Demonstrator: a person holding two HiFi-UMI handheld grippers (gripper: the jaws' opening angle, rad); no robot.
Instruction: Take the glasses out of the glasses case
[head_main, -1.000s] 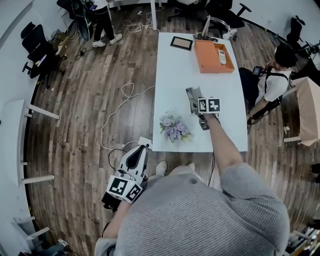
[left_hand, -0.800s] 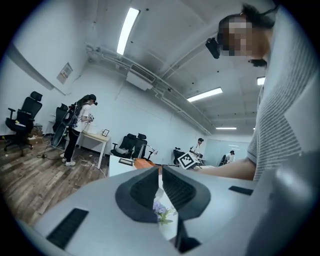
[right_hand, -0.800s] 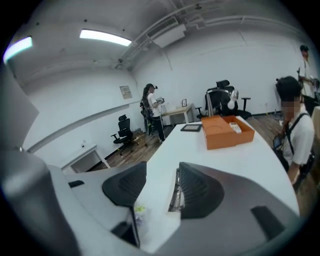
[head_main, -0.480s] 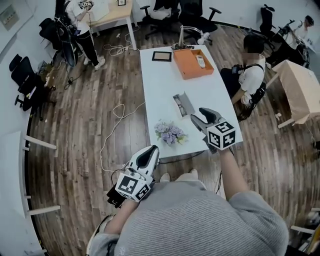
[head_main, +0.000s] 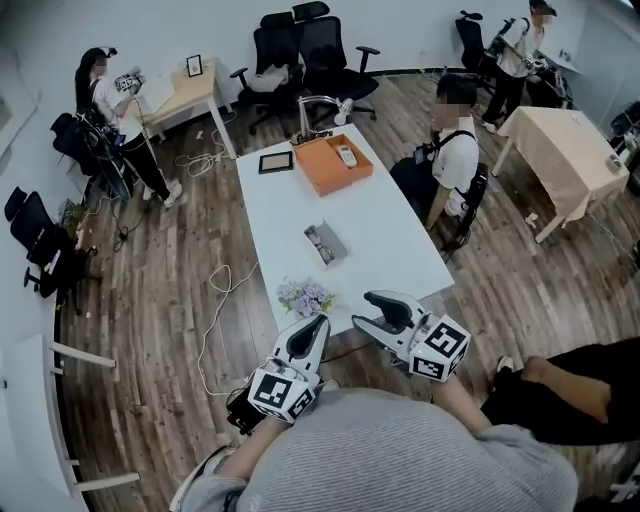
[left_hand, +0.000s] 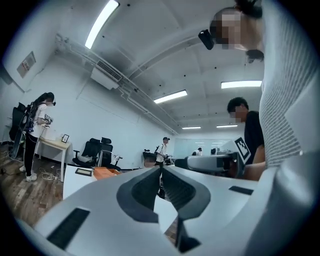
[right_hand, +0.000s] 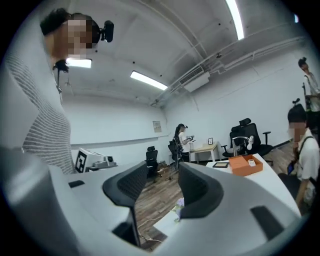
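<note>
The grey glasses case (head_main: 327, 244) lies open on the white table (head_main: 390, 230), with the dark glasses (head_main: 317, 238) still inside it. Both grippers hang close to my body, off the table's near edge and well short of the case. My left gripper (head_main: 314, 323) is shut with nothing in it; in the left gripper view its jaws (left_hand: 161, 167) meet. My right gripper (head_main: 373, 310) is open and empty, and the right gripper view shows a clear gap between its fingers (right_hand: 162, 172).
A bunch of pale purple flowers (head_main: 303, 297) sits at the table's near edge. An orange box (head_main: 333, 163) and a black frame (head_main: 275, 161) lie at the far end. A person (head_main: 445, 150) sits at the table's right side. Cables (head_main: 215, 300) trail on the wooden floor.
My right gripper has pulled back from the case to near my body, holding nothing. The view has moved away from the table. The left gripper has risen slightly.
</note>
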